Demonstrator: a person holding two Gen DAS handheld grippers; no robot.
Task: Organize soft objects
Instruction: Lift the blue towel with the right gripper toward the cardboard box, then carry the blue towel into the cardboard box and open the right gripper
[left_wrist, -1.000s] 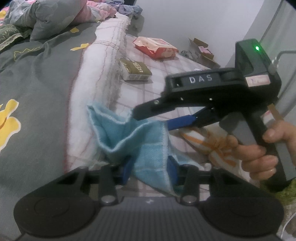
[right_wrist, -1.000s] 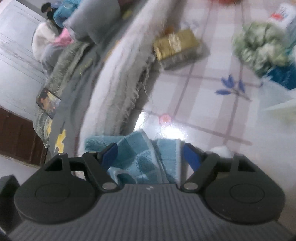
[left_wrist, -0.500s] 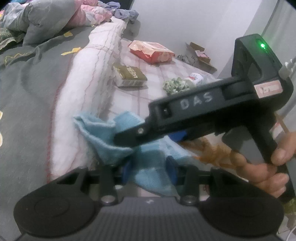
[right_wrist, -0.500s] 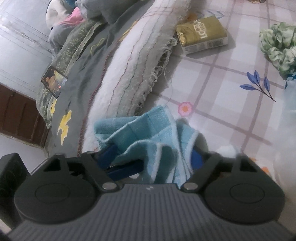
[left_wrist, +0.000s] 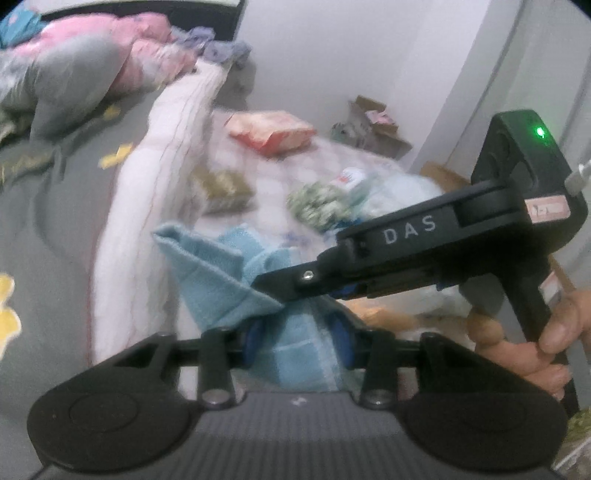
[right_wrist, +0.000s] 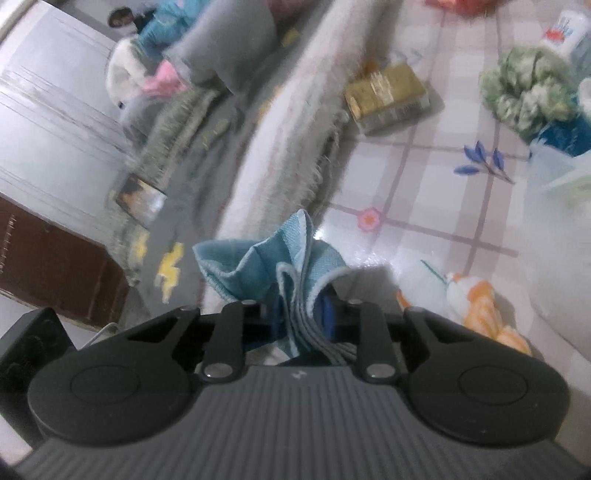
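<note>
Both my claws grip the blue towel (left_wrist: 221, 280), bunched and lifted clear of the floor mat (right_wrist: 424, 192): my left claw (left_wrist: 295, 338) clamps one fold, my right claw (right_wrist: 303, 317) has closed tight on several layers. Judged progress: early; the towel is unfolded and unplaced. Just beyond lies an orange-and-white cloth (right_wrist: 476, 302). Farther off are a gold packet (right_wrist: 388, 96), green fabric (right_wrist: 528, 88) and a red packet (left_wrist: 269, 131). The bed edge (right_wrist: 295, 122) borders the mat.
</note>
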